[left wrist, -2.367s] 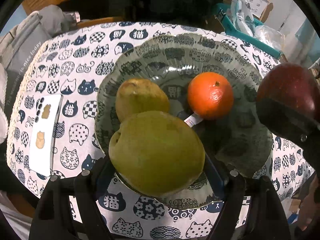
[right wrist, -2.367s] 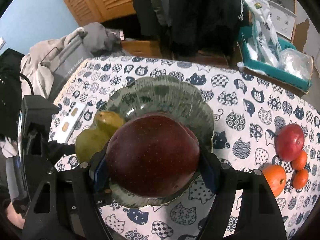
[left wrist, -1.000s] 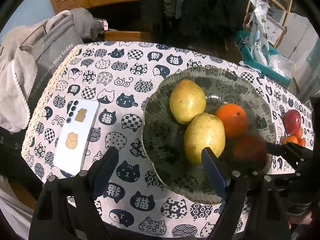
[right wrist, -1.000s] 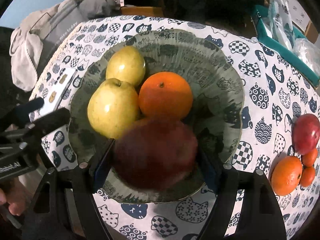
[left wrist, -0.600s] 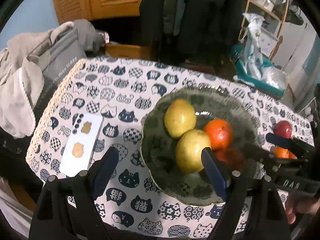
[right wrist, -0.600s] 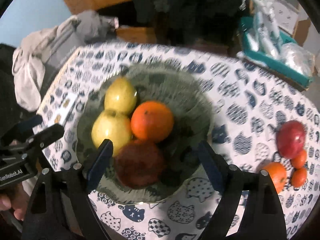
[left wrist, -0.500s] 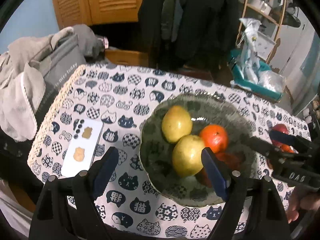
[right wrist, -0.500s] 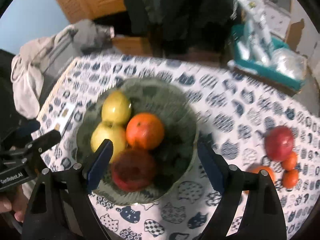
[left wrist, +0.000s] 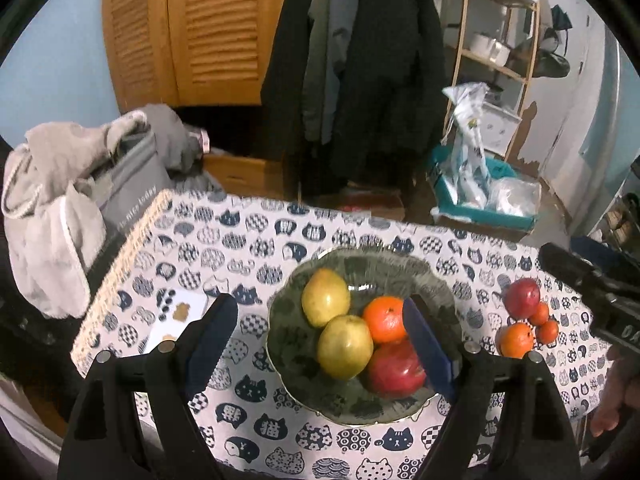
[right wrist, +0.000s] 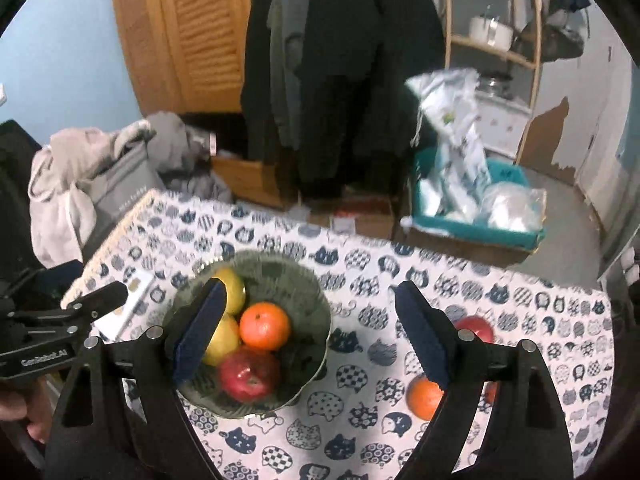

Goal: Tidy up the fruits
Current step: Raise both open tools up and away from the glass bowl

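At the far left, a pile of grey clothes hung beside the counter, which wore a cloth covered in cat faces. A white phone lay flat on it, near the bowl's nine o'clock side.

The left hand-held gripper hung above the counter with its blue fingers apart and nothing between them. It looked free for the next fruit.

In the middle sat the green bowl. Inside it, two yellow pears lay at about ten o'clock, one touching the other. An orange sat at one o'clock and a red apple at five o'clock. They were packed close, likely so more fruit could fit.

The right hand-held gripper hung over the counter too. Its fingers were spread wide and held nothing.

To the right, at the bowl's three o'clock, more fruit waited on the cloth: another red apple and some small oranges in a tight bunch. They probably belonged in the bowl next. Round fruit can roll, so each grab would need care.
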